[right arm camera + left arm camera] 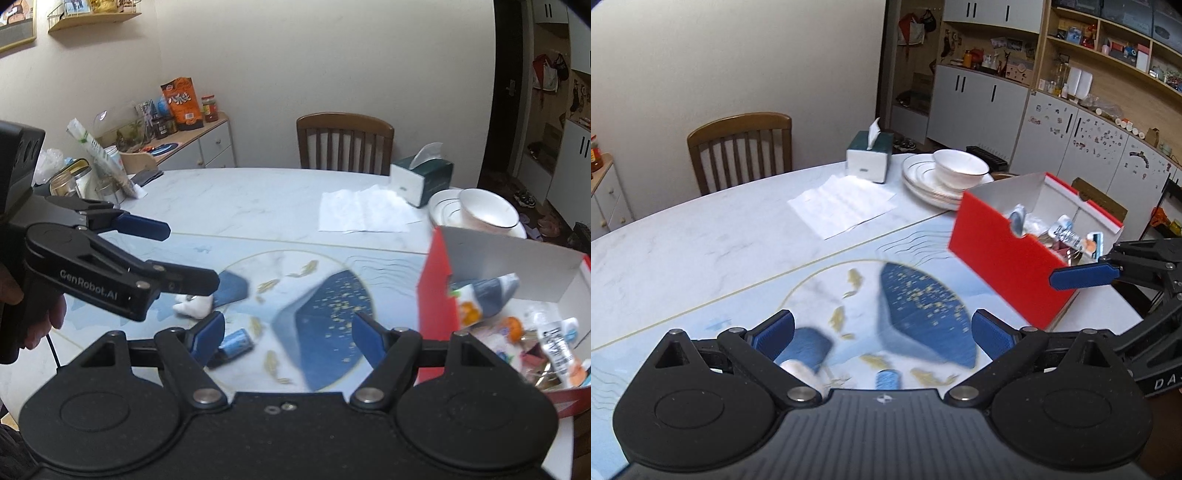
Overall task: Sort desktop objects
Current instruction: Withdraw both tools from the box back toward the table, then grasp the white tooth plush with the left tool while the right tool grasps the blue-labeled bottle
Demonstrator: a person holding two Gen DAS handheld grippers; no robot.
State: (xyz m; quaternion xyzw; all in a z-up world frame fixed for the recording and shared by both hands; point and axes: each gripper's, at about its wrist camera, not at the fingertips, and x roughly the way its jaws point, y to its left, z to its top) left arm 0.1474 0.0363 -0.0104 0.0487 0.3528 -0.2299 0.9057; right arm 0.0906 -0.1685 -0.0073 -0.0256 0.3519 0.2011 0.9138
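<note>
Left wrist view: my left tongs point(882, 332) gape wide and empty; a small blue can point(887, 379) lies at six o'clock, almost under them.

Right wrist view: my right tongs point(288, 341) are wide and empty too; the can point(238, 341) lies at nine o'clock, long axis slanting, red box point(434, 291) at three o'clock.

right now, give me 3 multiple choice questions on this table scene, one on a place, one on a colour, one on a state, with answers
1. Where does the white bowl sit?
A. on the stacked plates
B. inside the box
C. on the chair

2. What colour is the outside of the open box?
A. green
B. red
C. yellow

3. How does the left gripper stand?
A. shut on the small blue cylinder
B. shut on the tissue box
C. open, holding nothing

Answers:
1. A, the bowl rests on the plate stack beside the tissue box.
2. B, its outer walls are red, its inside white.
3. C, its fingers stand wide apart, only the patterned mat showing between them.
</note>
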